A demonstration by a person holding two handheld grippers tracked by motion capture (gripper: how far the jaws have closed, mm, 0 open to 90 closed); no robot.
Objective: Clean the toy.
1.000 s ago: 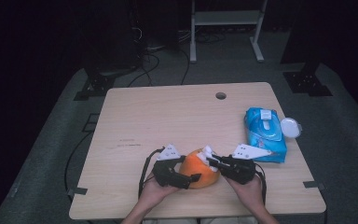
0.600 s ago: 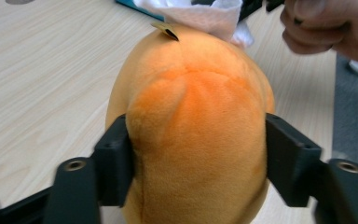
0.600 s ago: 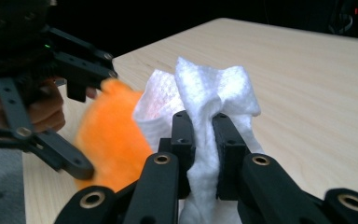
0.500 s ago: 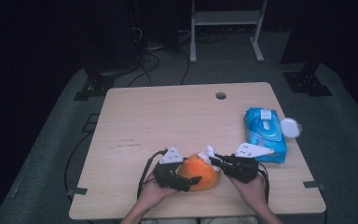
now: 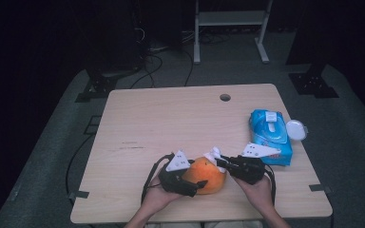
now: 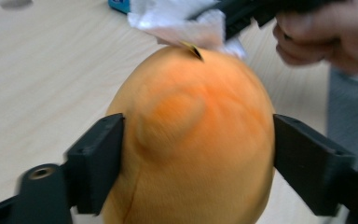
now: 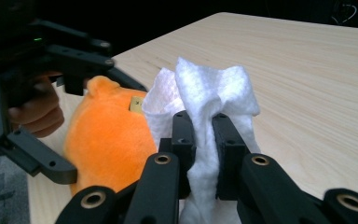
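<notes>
on orange plush (image 6: 191, 140), small tan tag (image 6: 192, 49), print unreadable; wipe (image 7: 205, 93) touching.

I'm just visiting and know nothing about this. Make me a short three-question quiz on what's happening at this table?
1. True or false: the left gripper clamps the orange plush toy from both sides.
2. What does the right gripper pinch? A) a white wipe B) a pen C) a spoon
3. Fill in: the blue wipes pack lies near the table's ____ edge.

Key: 1 true; 2 A, the white wipe; 3 right.
</notes>
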